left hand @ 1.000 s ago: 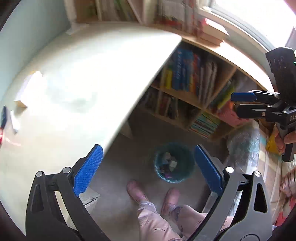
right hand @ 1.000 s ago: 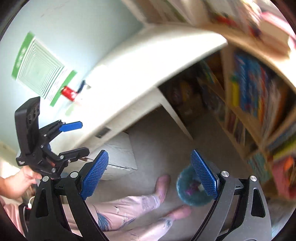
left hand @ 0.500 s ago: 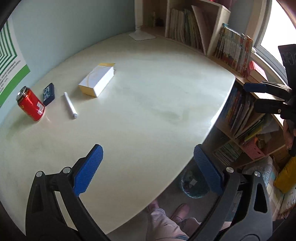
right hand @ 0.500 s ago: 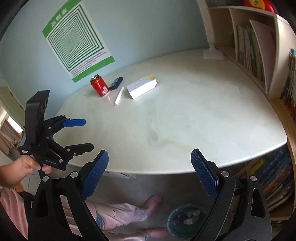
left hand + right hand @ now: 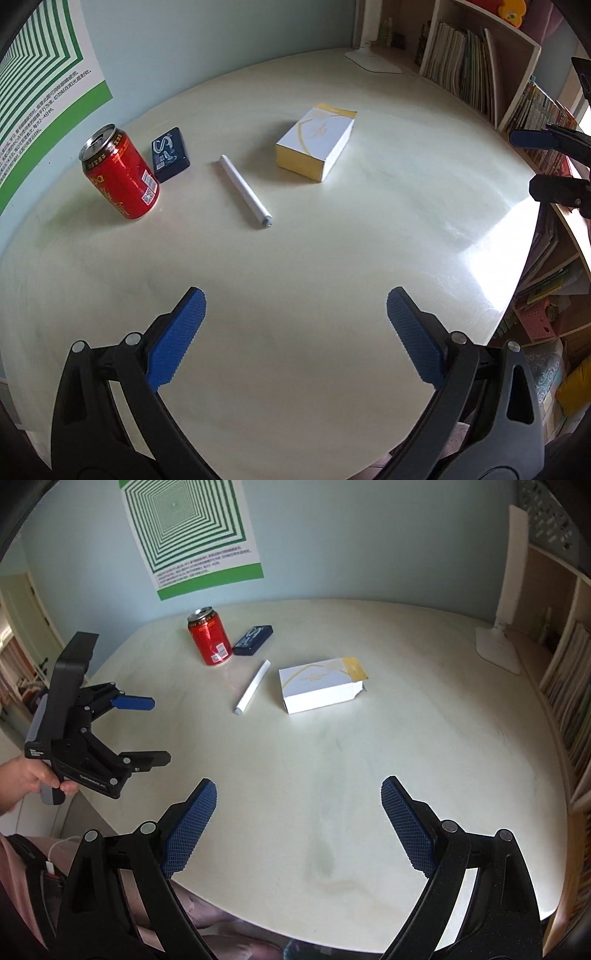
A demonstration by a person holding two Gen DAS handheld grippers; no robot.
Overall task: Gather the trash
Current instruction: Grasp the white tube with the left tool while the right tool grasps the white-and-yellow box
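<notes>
Pale blue wall with a green-and-white square-pattern poster, bookshelves along the right side, white lamp base far right. Round cream table, glossy, glare patch at right edge.

Trash sits on the far-left part of the table: red soda can upright, dark blue small box just beside it, white rolled paper tube lying flat nearer the middle, white-and-yellow carton lying flat to its right, one end flap open.

Left gripper hovers over the near table, jaws spread wide, nothing held. Right gripper likewise spread and empty, near edge.

Step in hand, likely: reach for the first piece. Carton looks easiest: straddle its narrow width, close squarely. Can: grip mid-body, keep upright, may hold liquid. Tube could roll, so pinch across it from above.
</notes>
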